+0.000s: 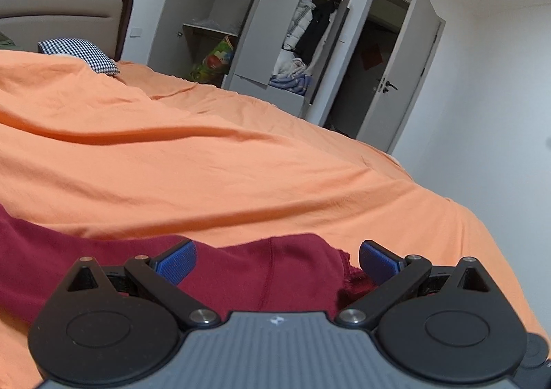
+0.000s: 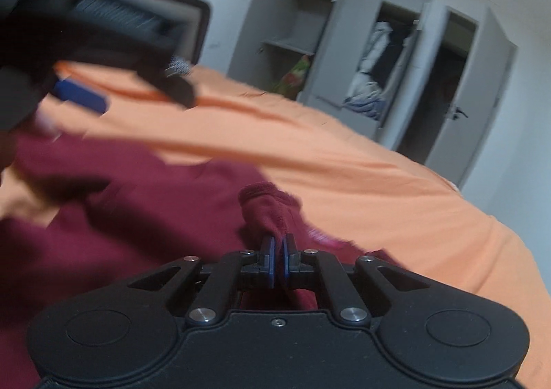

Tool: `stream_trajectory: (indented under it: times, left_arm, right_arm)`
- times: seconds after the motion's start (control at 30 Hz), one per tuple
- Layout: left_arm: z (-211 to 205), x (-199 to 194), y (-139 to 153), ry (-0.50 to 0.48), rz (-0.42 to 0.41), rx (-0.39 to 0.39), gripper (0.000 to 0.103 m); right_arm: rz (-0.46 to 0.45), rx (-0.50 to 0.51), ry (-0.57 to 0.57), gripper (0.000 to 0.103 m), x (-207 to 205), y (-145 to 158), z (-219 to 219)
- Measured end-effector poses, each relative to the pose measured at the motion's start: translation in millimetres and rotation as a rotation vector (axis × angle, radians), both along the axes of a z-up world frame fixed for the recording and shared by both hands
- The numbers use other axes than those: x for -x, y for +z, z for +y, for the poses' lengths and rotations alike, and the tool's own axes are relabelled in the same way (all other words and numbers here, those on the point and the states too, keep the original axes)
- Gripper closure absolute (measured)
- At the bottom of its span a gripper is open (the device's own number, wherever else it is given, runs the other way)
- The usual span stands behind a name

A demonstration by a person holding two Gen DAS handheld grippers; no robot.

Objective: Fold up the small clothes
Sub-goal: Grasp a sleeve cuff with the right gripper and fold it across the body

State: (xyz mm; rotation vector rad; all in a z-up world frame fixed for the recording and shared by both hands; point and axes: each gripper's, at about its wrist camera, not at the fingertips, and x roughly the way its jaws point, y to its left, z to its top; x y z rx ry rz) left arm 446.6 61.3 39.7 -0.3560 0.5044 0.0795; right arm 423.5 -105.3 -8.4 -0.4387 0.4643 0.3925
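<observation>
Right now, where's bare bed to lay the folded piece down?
Free: the orange sheet between the maroon garment and the checked pillow, and the strip toward the wardrobe. Crowded: the near edge, where the garment spreads under the open left tool and the right tool pinches it.

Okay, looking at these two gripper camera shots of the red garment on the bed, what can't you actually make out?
- Dark red garment: left wrist view, its near part is hidden by the left gripper body; what kind of garment cannot be told.
- Right wrist view: the right gripper body covers the cloth below the pinched fold.
- Left gripper in the right wrist view: motion-blurred and cut off by the left edge.
- Wardrobe contents: too small to identify.
</observation>
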Motion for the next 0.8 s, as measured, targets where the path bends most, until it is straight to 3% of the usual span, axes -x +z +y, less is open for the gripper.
stream_trajectory:
  times: [0.03,0.07,0.13,0.2,0.33,0.4,0.53,0.67,0.8]
  left_arm:
    - [-1,-1,-2,-0.009,0.001,0.005,0.000]
    - [-3,-3,-4,-0.021,0.001,0.012,0.000]
    - [-10,-6,-8,-0.040,0.002,0.022,0.000]
    - [-18,-9,-14,-0.054,0.006,0.024,0.000]
    - [-35,-17,-26,-0.090,0.020,0.014,0.000]
    - [-45,-22,-35,-0.100,0.034,0.008,0.000]
    - [-62,-30,-49,-0.099,0.034,0.003,0.000]
    - [-79,-27,-55,-0.070,0.027,-0.074,0.003]
    - [-82,-24,-66,0.000,0.081,-0.147,0.009]
  right_arm:
    - [0.007,0.010,0.011,0.094,4,-3,2]
    - [0.015,0.012,0.022,0.086,10,-4,1]
    - [0.033,0.006,0.040,0.064,19,-5,-3]
    - [0.037,-0.007,0.046,0.037,30,-1,-14]
    - [0.064,-0.052,0.018,0.021,40,9,-51]
    - [0.081,-0.099,-0.023,0.008,39,17,-76]
    - [0.085,-0.204,-0.149,0.003,41,33,-142]
    - [0.100,-0.266,-0.336,0.003,26,39,-210]
    - [0.213,-0.498,-0.475,0.013,-3,30,-276]
